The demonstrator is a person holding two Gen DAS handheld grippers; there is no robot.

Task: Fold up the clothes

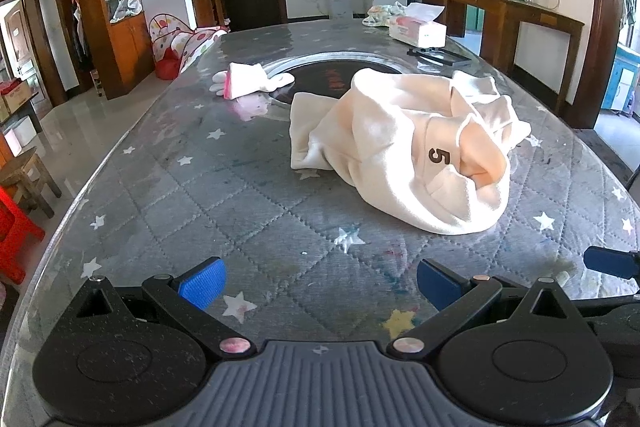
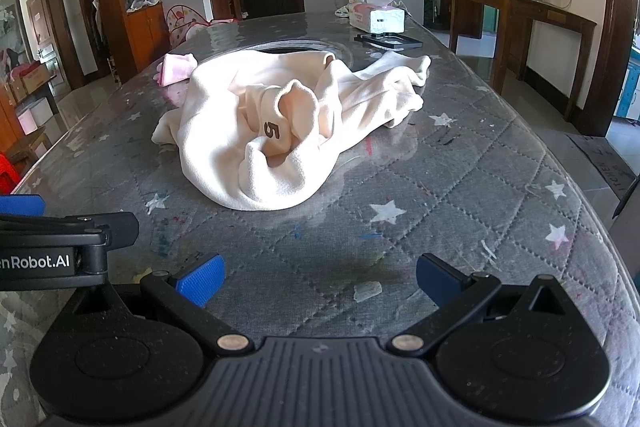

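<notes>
Both grippers, left gripper (image 1: 320, 285) and right gripper (image 2: 318, 285), hover wide open, empty.
Crumpled cream garment (image 1: 404, 147) sits on the quilted table (image 1: 240, 195).

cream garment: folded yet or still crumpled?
Crumpled, not folded. The cream garment lies in a bunched heap on the table, one part trailing off to the side, the "5" print half buried in creases.

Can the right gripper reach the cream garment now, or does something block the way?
Probably yes. The right gripper is open, and only bare table cover lies between it and the cream garment. The left gripper is off to its side.
</notes>
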